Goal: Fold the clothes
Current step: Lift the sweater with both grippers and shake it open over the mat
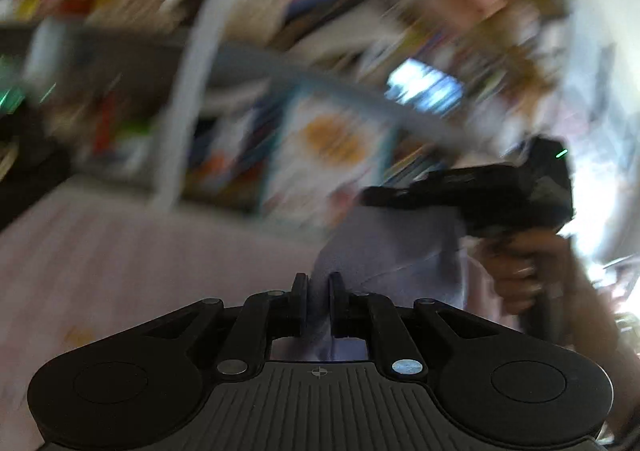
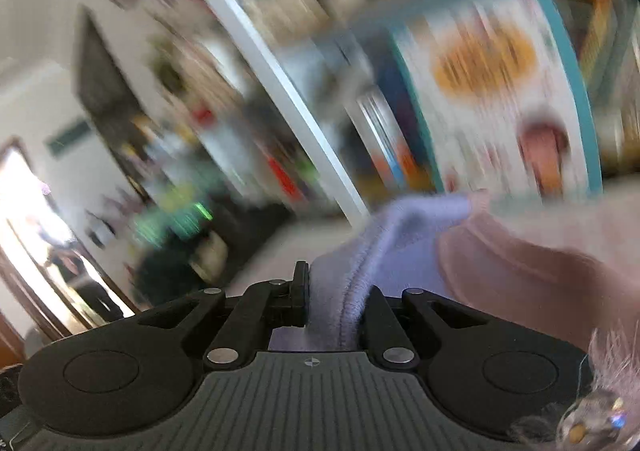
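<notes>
**Both grippers clamped on the lavender cloth, frames heavily smeared**

Left gripper: bottom centre of the left wrist view, jaws nearly together with a fold of the lavender garment pinched between the pads. Cloth runs from the jaws up and to the right, toward centre-right of the frame.

Right gripper: bottom centre of the right wrist view, jaws clenched on the same garment. A thick ribbed edge of the cloth comes out of the jaws and covers the right finger (only the left finger tip is clearly visible). From there the fabric climbs to the right of centre.

In the left wrist view the right gripper also shows at centre-right, a black body held level, pointing left across the frame, with the person's hand wrapped around its handle just below. The lavender cloth hangs beneath its nose. Can't tell jaw detail from that angle.

Surroundings:
- Pale pink surface fills the lower left of the left wrist view, under and beyond the garment; in the right wrist view it sits at right, just beside the cloth.
- Shelving packed with colourful items spans the top of both views (too smeared to identify). A white upright crosses the upper left-centre of the left wrist view.
- Bright doorway at the left edge of the right wrist view.
- Fuzzy pinkish thing in the bottom right corner of that view, unclear what it is.
</notes>
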`<state>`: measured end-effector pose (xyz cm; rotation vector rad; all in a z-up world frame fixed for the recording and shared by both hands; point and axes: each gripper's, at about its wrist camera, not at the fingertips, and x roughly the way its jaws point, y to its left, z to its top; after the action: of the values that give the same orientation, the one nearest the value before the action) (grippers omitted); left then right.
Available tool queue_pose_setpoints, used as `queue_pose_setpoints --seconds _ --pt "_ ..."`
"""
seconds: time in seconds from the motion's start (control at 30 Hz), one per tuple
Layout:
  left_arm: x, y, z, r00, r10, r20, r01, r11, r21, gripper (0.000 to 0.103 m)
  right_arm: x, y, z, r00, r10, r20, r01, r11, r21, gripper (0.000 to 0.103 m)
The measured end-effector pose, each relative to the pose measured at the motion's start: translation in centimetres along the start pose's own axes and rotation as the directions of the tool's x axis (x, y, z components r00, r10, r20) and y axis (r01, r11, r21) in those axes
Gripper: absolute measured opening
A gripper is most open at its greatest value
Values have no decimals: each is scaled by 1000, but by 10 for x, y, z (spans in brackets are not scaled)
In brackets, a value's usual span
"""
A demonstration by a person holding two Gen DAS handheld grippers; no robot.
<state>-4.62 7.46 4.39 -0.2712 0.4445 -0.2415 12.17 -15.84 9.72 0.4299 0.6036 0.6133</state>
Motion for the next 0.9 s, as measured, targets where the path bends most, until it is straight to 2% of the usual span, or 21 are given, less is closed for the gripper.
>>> queue_pose_setpoints --seconds 0.1,0.17,0.23,0.33,0.37,0.43,0.47,0.53,0.6,0.67,0.77,0.83,0.9 --pt "-11 12 -9 998 66 9 -66 998 -24 12 29 -14 -17 999 -21 -43 23 999 47 4" --pt "-20 10 -5 996 83 37 -82 996 -25 13 35 -14 -13 999 -39 -21 40 998 47 4" --pt "-25 9 -1 994 92 62 -90 996 -24 19 44 -7 -3 999 -49 8 49 998 31 4" --pt "-22 6 4 993 88 83 -86 996 -28 23 65 9 15 996 -77 45 78 996 -36 6" --pt "-23 5 2 993 83 86 -81 996 -26 23 74 12 17 993 -105 49 108 992 -65 10" --pt "-29 1 -1 993 76 95 -75 997 -14 25 83 17 17 987 -153 45 158 982 -105 43" --pt "-33 -1 -2 992 77 103 -78 997 2 27 82 18 15 986 -159 43 163 979 -119 48" --pt "-36 -8 -1 989 86 118 -92 994 50 41 72 21 6 991 -127 37 131 980 -151 51" --pt "-35 -12 -2 989 96 111 -107 990 93 42 51 22 -7 996 -85 25 88 981 -173 55" --pt "-33 -15 -3 990 103 95 -114 985 128 42 26 18 -21 997 -82 8 82 980 -183 57" --pt "-28 -23 -6 993 85 86 -98 981 167 42 -24 11 -49 994 -112 -12 108 975 -192 59" --pt "-22 -30 -9 996 55 71 -68 978 196 42 -56 4 -68 990 -138 -8 133 971 -199 61" --pt "-11 -41 -12 1000 10 26 -16 976 219 42 -83 -4 -86 981 -196 0 192 961 -199 61"
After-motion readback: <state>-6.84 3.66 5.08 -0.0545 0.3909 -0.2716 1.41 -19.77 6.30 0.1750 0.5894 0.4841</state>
